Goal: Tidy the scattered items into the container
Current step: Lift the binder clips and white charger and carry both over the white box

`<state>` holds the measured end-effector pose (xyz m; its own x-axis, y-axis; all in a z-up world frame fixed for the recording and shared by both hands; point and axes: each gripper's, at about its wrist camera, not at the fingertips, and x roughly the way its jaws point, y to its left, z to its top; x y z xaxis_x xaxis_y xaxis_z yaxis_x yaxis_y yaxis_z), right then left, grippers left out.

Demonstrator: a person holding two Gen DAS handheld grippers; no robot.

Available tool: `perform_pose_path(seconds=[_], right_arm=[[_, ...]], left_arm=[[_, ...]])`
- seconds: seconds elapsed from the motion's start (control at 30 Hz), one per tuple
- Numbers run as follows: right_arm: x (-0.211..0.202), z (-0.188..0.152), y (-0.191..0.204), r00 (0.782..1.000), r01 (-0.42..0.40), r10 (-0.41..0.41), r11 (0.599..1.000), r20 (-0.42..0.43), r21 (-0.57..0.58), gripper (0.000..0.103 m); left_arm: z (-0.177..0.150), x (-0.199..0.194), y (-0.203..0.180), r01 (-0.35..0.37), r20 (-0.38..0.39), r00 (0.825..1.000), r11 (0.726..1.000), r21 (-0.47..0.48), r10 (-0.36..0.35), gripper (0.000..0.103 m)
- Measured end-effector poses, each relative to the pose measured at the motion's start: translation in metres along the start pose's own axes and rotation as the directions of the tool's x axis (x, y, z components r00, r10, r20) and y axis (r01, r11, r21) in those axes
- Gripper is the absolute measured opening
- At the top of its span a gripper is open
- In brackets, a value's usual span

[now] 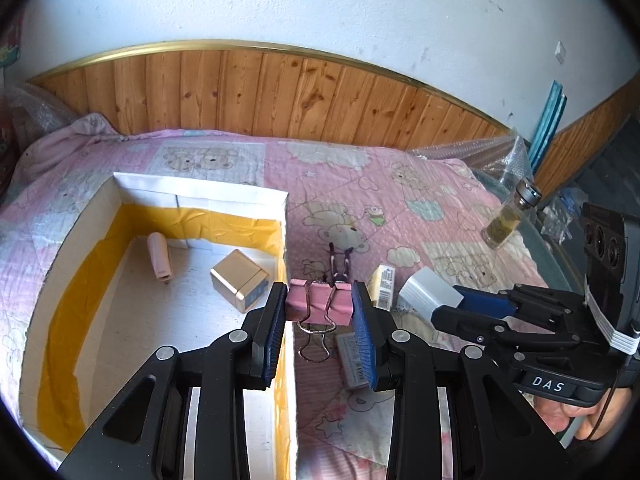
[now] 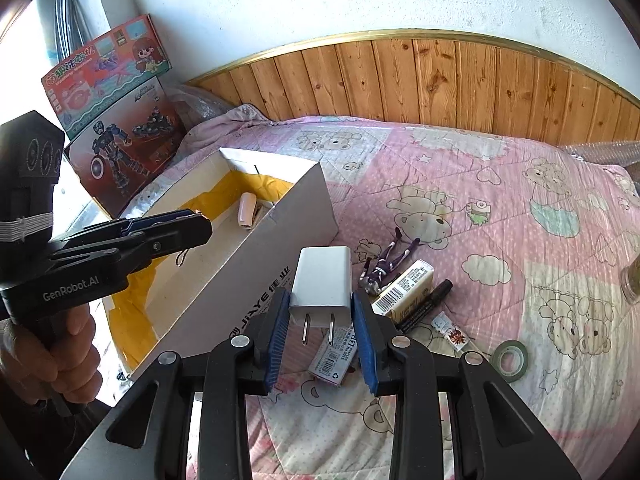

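So roughly partway through, I'd say: the white cardboard box with the yellow taped lining [image 1: 120, 216] already has two things on its floor, a small pale pink cylinder-ish case [image 1: 159, 258] and a shiny gold cube-shaped carton [image 1: 239, 279]. Two more are in the air. The left gripper [image 1: 320, 312] is clamped partway closed on a pink metal binder clip [image 1: 319, 307] with its wire handles dangling, right at the box's near wall. The right gripper [image 2: 320, 316] pinches a smooth white plastic wall charger [image 2: 322, 280] by its sides, prongs pointing back at the camera, just beside the box's outer wall. Still left on the pink quilted teddy-bear blanket [image 2: 500, 220]: a little purple figurine [image 2: 384, 266], a cream barcode carton [image 2: 408, 290], a black marker pen [image 2: 428, 304], another small printed box [image 2: 334, 356], a tiny sachet [image 2: 452, 330] and a green tape roll [image 2: 510, 360]. The glass jar [image 1: 506, 222] sits well apart, so I can't tell if it counts.
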<state>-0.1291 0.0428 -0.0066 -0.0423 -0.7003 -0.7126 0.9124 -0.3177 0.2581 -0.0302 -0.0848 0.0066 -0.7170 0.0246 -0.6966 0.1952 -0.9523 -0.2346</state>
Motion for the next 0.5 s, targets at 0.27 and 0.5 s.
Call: perform_pose_path(seconds=[0.27, 0.5], right_arm=[[-0.005, 0.006, 0.01, 1.0, -0.005, 0.005, 1.0, 0.024, -0.011, 0.033], [-0.011, 0.014, 0.024, 0.999, -0.018, 0.02, 0.999, 0.048, -0.034, 0.033]], left_arm=[[0.007, -0.009, 0.02, -0.013, 0.022, 1.0, 0.999, -0.035, 0.014, 0.033], [0.012, -0.014, 0.048, -0.032, 0.026, 0.999, 0.995, -0.098, 0.034, 0.033]])
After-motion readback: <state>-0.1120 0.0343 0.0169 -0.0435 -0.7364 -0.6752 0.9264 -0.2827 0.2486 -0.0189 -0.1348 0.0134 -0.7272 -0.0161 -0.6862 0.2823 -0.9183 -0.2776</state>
